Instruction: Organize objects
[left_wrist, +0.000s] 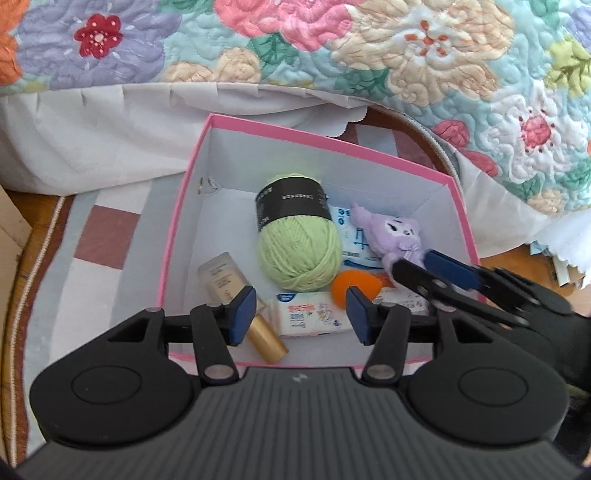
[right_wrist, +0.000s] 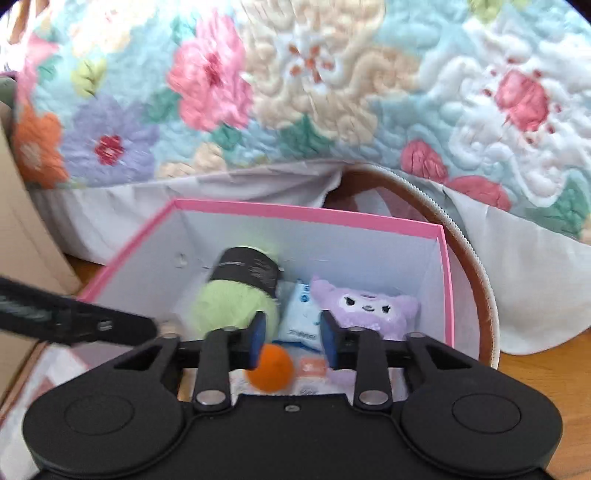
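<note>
A pink-rimmed box (left_wrist: 177, 229) with white inner walls sits on a checked rug (left_wrist: 99, 236) beside a bed draped in a floral quilt (left_wrist: 406, 55). Inside lie a green yarn ball (left_wrist: 299, 251) with a black label, a purple plush toy (left_wrist: 395, 236), a blue-and-white packet (left_wrist: 354, 243) between them, an orange ball (left_wrist: 354, 288), a tissue pack (left_wrist: 310, 314) and a gold-capped tube (left_wrist: 236, 295) (its cap toward the near wall). The left gripper (left_wrist: 299, 314) hovers over the near edge, fingers parted with nothing between them. The right gripper (right_wrist: 291, 332) hangs above the box's right side, fingers narrowly apart and empty, the orange ball lying below them.
</note>
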